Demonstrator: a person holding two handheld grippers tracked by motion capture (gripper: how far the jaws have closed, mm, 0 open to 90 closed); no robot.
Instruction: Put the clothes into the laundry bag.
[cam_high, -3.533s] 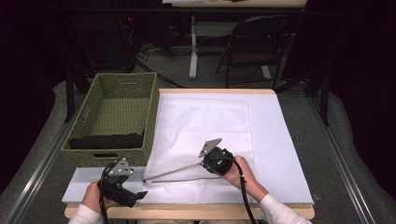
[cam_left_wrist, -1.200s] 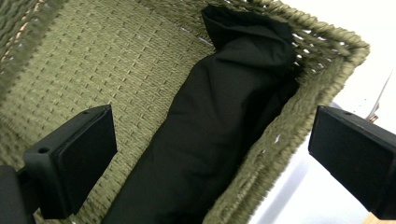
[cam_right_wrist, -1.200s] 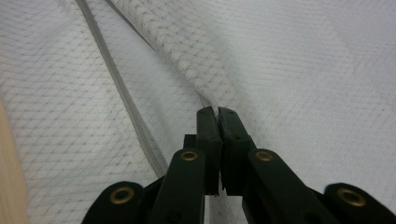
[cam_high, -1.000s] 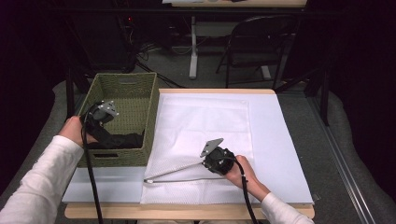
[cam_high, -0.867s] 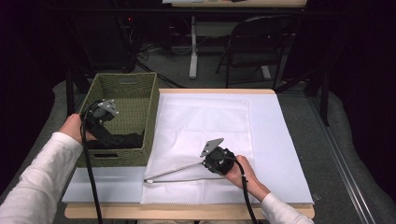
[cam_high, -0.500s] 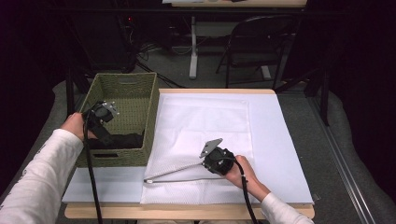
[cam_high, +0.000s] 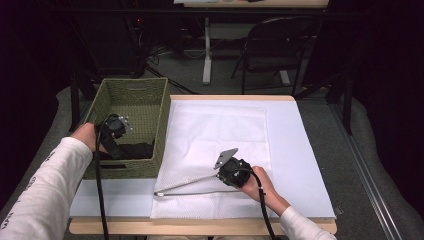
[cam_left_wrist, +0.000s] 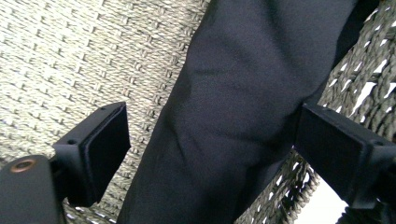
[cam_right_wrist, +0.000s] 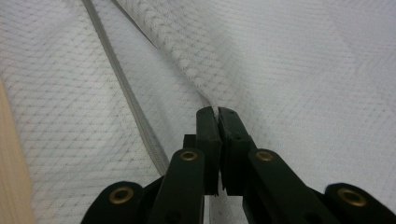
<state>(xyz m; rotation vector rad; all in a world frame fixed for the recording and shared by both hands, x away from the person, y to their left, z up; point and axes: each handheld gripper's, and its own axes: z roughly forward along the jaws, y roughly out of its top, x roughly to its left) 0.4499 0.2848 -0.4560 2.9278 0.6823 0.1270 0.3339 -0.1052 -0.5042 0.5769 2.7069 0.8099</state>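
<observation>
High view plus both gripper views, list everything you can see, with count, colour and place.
woven basket: one, olive green, left part of the table
dark cloth: one, black, inside the basket at its near end
white cloth: one, white mesh, spread mid-table
white sheet: one, white, under the cloth
table: one, light wood
chair: one, black, beyond the table
left gripper: one, black, in the basket, jaws just closing around the dark cloth, pads not yet pressing
right gripper: one, black, shut, pinching a fold of the white cloth
</observation>
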